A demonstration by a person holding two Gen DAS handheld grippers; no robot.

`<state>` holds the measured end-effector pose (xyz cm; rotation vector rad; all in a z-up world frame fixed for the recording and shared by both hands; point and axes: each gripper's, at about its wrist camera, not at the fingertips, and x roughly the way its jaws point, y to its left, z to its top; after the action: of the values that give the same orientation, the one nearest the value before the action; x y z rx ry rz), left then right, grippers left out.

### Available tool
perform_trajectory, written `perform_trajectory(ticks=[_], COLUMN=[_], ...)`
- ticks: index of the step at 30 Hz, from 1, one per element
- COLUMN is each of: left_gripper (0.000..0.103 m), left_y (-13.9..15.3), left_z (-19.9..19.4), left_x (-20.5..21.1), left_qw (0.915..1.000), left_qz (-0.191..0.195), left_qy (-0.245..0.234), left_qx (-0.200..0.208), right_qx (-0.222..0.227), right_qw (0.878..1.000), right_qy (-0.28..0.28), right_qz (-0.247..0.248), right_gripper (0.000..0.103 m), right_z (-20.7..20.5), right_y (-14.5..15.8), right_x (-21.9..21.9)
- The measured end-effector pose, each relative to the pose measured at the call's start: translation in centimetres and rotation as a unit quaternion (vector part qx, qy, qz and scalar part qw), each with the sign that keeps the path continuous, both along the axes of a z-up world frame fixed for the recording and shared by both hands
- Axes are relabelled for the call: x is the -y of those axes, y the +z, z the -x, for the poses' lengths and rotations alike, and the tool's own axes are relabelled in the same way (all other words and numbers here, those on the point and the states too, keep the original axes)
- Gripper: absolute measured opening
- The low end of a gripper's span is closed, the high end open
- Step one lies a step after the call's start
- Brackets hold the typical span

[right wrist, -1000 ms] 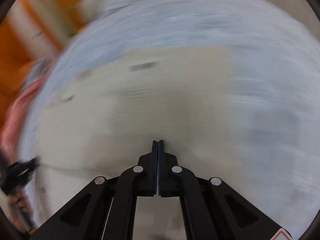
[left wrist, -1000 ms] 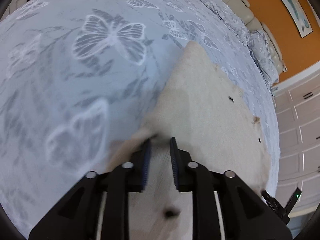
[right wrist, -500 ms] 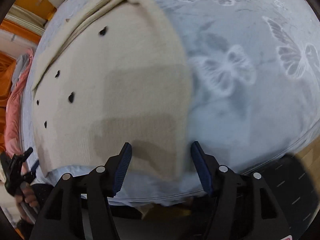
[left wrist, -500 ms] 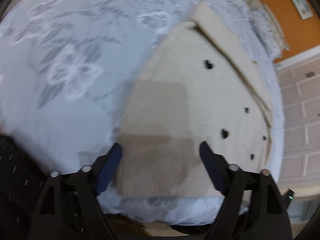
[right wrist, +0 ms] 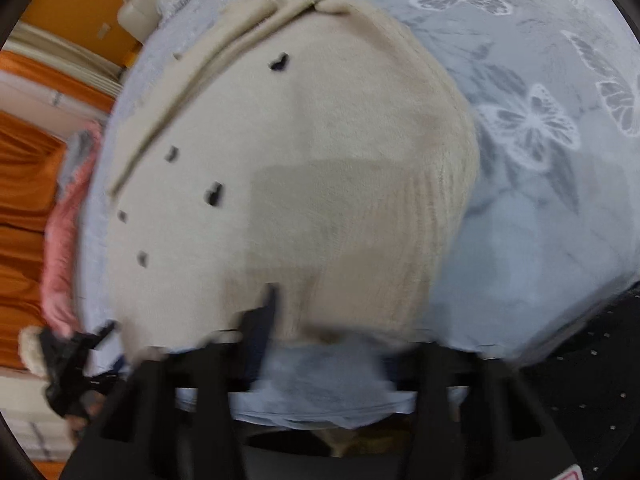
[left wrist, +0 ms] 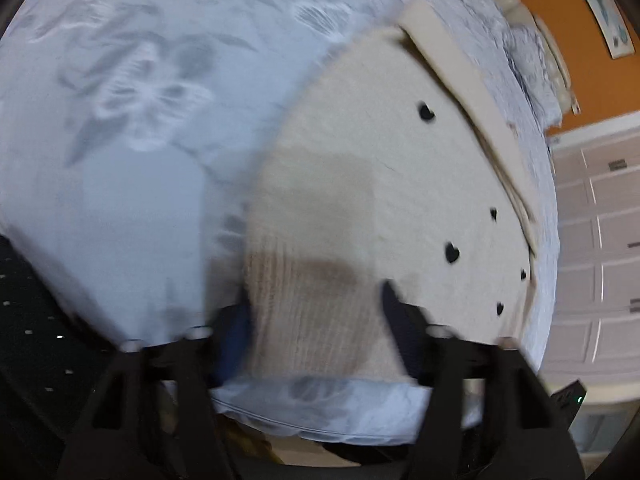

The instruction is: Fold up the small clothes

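Bedspread (left wrist: 120, 200) with butterfly print is covered from 12 to 5 o'clock in the left view by a cream sweater (left wrist: 360, 184) dotted with black hearts (left wrist: 452, 252), laid flat. Left gripper (left wrist: 316, 312) jaws are seen closing, the ribbed hem (left wrist: 312, 320) between them. Right gripper (right wrist: 340, 320) jaws are likewise closing over the hem at 6 o'clock; pad contact cannot be told through blur.

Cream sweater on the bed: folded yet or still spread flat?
Partly folded. The cream sweater lies flat on the butterfly bedspread with one long strip doubled over its far edge; its ribbed hem near the grippers is unfolded.
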<state>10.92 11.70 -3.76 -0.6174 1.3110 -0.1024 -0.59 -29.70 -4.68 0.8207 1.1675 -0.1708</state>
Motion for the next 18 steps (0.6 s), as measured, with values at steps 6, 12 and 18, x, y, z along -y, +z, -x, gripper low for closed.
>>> perform_trajectory(ticks=[6, 12, 18], left_gripper=[0.008, 0.007, 0.006], left_y=[4.8, 10.7, 10.2], left_z=[1.2, 5.3, 11.5], left_x=[-0.3, -1.8, -1.9], left_qw=[0.9988, 0.9945, 0.9946], left_qz=[0.027, 0.035, 0.026], left_qy=[-0.009, -0.042, -0.082], left_qx=[0.040, 0.089, 0.058], right_qx=[0.076, 0.120, 0.086], right_qw=[0.996, 0.990, 0.992], right_qy=[0.014, 0.022, 0.054], right_qz=[0.046, 0.067, 0.075], right_gripper=[0.010, 0.008, 0.008], right_z=[0.2, 5.1, 11.9], right_y=[6.0, 10.9, 10.7], right_x=[-1.2, 0.1, 0.3])
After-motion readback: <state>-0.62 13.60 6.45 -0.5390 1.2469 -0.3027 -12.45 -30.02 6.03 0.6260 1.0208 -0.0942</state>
